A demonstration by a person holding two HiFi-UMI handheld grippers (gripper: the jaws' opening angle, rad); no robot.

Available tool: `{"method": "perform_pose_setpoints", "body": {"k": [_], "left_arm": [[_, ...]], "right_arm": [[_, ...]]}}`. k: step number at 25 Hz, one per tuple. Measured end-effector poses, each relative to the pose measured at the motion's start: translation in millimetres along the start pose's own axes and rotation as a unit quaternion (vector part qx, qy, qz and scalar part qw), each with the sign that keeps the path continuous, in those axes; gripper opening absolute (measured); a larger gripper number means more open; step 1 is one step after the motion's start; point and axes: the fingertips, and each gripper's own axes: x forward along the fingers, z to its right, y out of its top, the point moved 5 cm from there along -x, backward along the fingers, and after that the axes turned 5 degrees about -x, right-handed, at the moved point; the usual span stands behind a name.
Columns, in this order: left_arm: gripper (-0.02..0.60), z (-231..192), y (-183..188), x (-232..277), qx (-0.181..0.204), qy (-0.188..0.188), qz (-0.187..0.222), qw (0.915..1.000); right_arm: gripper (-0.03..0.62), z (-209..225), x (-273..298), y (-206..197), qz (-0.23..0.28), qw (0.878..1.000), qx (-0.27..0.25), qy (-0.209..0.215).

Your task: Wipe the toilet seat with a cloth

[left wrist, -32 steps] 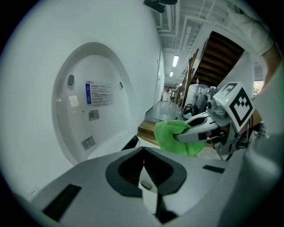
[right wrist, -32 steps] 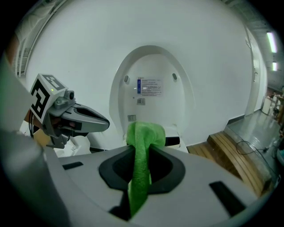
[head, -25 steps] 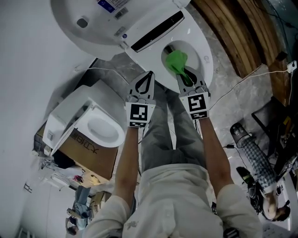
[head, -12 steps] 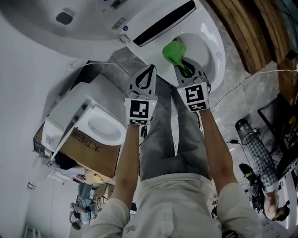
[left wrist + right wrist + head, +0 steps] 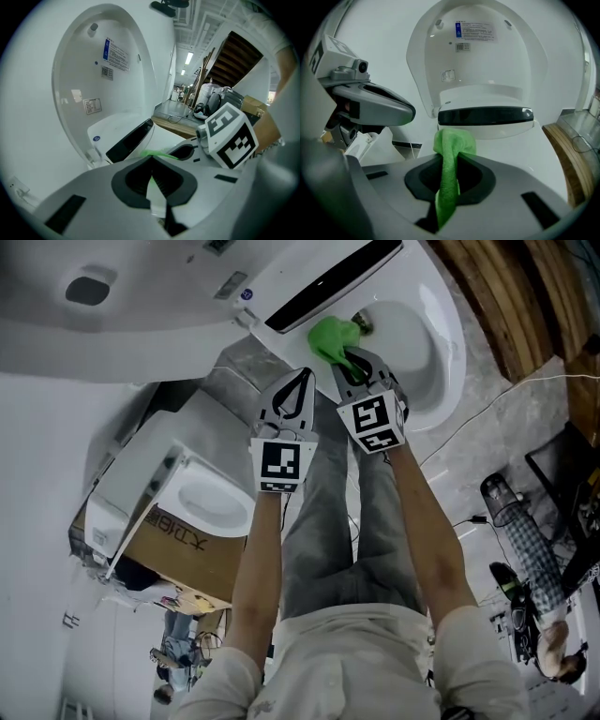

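- The right gripper [image 5: 354,367] has shifted left, bringing the green cloth [image 5: 328,336] to upper centre, at the toilet seat [image 5: 448,343].
- Its jaws pinch the cloth, which bunches beyond their tips.
- The left gripper [image 5: 298,382] has its jaws together, empty.

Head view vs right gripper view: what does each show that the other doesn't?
Only the head view: the person's legs and forearms, the open toilet bowl from above, and a bystander at the right.

Only the right gripper view: the green cloth running down between the right gripper's shut tongs, seen close up.

Both: the cloth, the toilet's black strip, the raised lid, and the left gripper with its tongs shut and empty.
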Motion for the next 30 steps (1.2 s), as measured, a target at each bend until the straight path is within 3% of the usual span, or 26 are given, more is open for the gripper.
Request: {"method": "perform_pose_setpoints", "body": {"k": [21,30], "left_arm": [[0.012,-28.7,-17.4,11.7,-0.008,0.008,-0.016,0.9998],[0.012,-25.8,-12.2,18.8,-0.007,-0.001,-0.016,0.9998]], "right_arm": [[0.044,-18.0,52.2,-5.6,-0.025,0.999,-0.013,0.044],[0.044,-8.8,53.5,-3.8,-0.027,0.999,-0.009,0.033]]}}
